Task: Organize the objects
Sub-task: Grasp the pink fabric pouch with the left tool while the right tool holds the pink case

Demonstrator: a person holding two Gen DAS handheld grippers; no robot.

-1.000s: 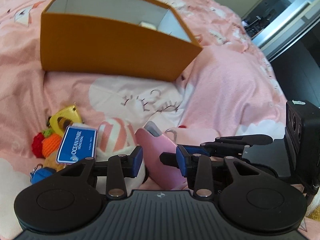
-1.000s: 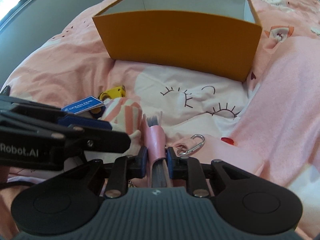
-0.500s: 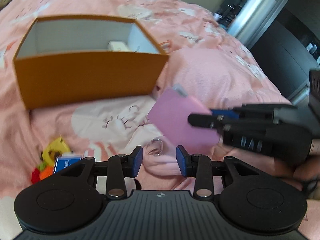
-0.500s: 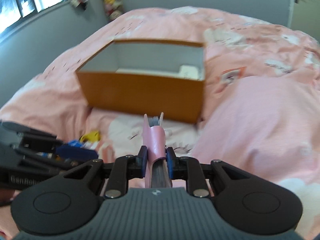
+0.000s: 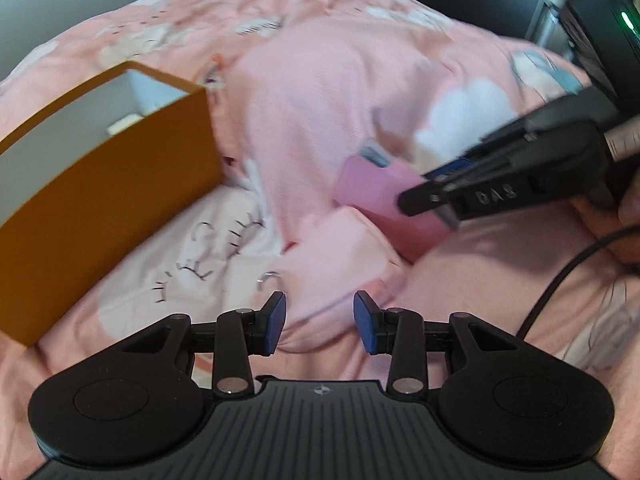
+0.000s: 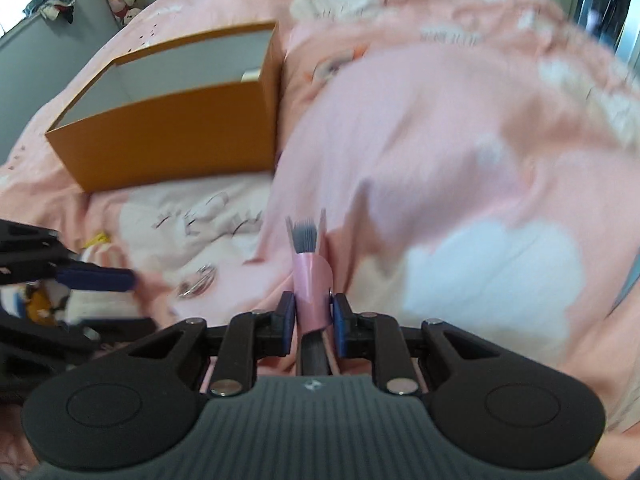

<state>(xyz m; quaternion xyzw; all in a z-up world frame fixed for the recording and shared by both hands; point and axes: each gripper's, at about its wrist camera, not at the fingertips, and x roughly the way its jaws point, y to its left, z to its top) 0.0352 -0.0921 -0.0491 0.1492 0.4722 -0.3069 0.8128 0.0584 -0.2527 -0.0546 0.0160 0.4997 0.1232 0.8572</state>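
An orange box (image 6: 168, 136) is seen far left on the pink bedding (image 6: 440, 140). A pink pouch (image 6: 312, 284) is clamped edge-on in the right gripper (image 6: 312, 312), clear of the box. The left gripper (image 5: 320, 320) is opening, with nothing between its pads. The pouch could slip if swung quickly, since only its thin edge is pinched.

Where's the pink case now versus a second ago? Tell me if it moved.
Yes. The right gripper lifted the pink case off the blanket; it now hangs right of the orange box, no longer beside the toys.
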